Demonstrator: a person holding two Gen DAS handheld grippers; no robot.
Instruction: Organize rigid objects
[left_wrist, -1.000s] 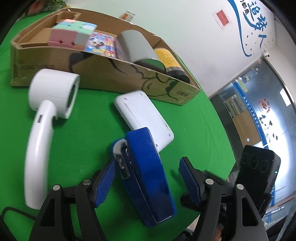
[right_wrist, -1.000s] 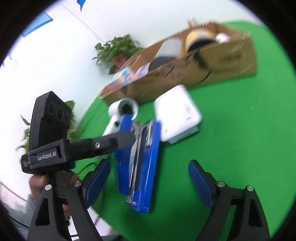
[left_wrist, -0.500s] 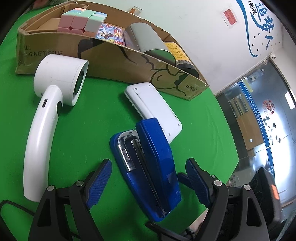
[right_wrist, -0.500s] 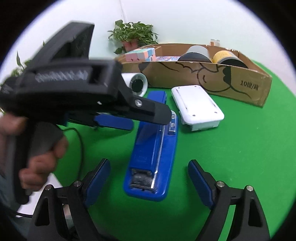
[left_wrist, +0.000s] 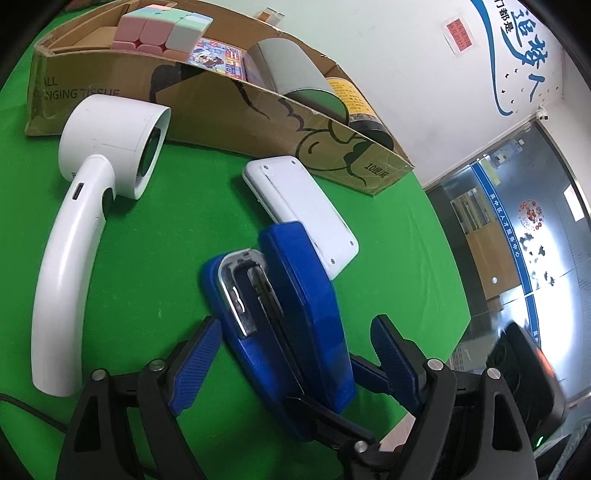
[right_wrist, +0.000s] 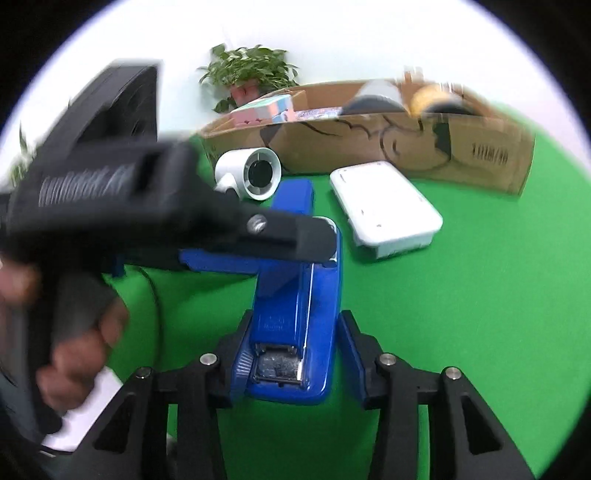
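While the left hand-held gripper (left_wrist: 295, 365) gapes, the right hand-held gripper (right_wrist: 295, 354) clamps the stapler (right_wrist: 295, 295).

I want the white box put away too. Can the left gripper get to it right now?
Probably not directly: the blue stapler lies between the open left gripper and the white box, overlapping its near end.

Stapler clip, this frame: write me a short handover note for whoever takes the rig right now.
Right gripper: fingers closed in on the near end of the blue stapler; contact looks likely on both sides, but the right side is hard to judge.
Left gripper: open, fingers either side of the stapler, not touching.
Stapler lies on the green table, beside the white flat case and white hair dryer.
Done: cube, book and cans sit in the cardboard box.
Left: stapler, case, dryer.
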